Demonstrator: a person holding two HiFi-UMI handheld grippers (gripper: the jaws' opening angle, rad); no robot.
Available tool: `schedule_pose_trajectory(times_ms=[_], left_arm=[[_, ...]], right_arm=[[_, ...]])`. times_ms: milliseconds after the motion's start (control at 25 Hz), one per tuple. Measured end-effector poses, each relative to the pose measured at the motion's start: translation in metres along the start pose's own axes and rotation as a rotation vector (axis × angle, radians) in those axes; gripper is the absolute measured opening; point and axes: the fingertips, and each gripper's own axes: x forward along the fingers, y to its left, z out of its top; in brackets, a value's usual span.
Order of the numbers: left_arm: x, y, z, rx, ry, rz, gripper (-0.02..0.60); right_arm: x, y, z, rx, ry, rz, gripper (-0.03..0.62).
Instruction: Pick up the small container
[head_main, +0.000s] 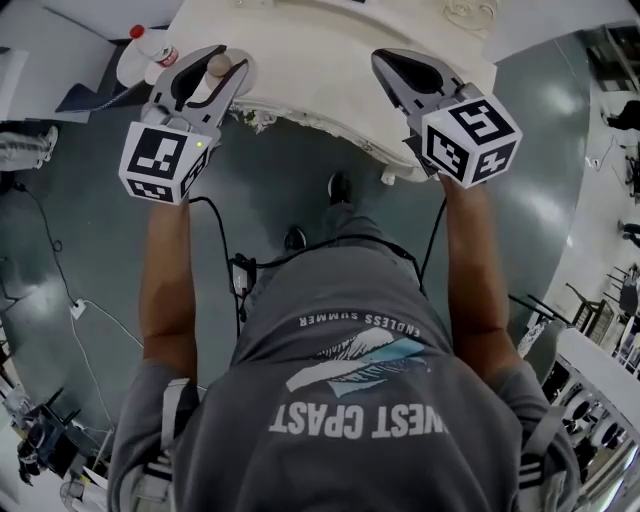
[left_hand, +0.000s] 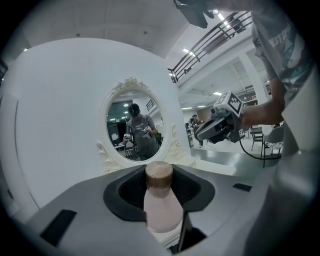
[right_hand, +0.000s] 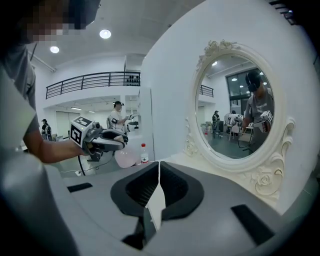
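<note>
The small container (left_hand: 160, 200) is a pale pink bottle with a brown cap. It stands upright between the jaws of my left gripper (left_hand: 160, 180), which is shut on its body. From above, its cap (head_main: 218, 66) shows between the left gripper's (head_main: 215, 70) jaws, at the near-left edge of the white table (head_main: 320, 60). My right gripper (head_main: 395, 62) is held over the table's near-right edge. Its jaws are together on a thin white piece (right_hand: 156, 202) that sticks up between them at the right gripper's (right_hand: 159, 172) tips. The right gripper view shows the left gripper (right_hand: 107, 142) raised with the container.
An ornate white oval mirror (right_hand: 235, 110) stands on the table against a white wall and reflects the person. A plastic water bottle with a red cap (head_main: 150, 45) stands left of the table. Cables (head_main: 225, 260) run across the grey floor by the person's feet.
</note>
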Motion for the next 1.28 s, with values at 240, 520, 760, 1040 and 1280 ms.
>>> schedule_pose_trajectory(times_ms=[240,520,760,1040,1280], left_arm=[[-0.047,0.003,0.034,0.039,-0.019,0.006,0.150],[-0.092,0.002,0.051,0.074,-0.037,0.023,0.150],[-0.128,0.000,0.067,0.098,-0.056,0.053,0.150],[-0.154,-0.003,0.079,0.123,-0.074,0.067,0.150],[-0.161,-0.013,0.081,0.124,-0.077,0.060,0.150]], right_arm=[[-0.013,0.022,0.031,-0.054,-0.052,-0.016,0.029],[-0.023,0.046,0.058,-0.109,-0.109,-0.031,0.028],[-0.032,0.064,0.074,-0.139,-0.132,-0.025,0.026],[-0.036,0.078,0.081,-0.179,-0.123,-0.039,0.025],[-0.048,0.085,0.080,-0.184,-0.121,-0.035,0.025]])
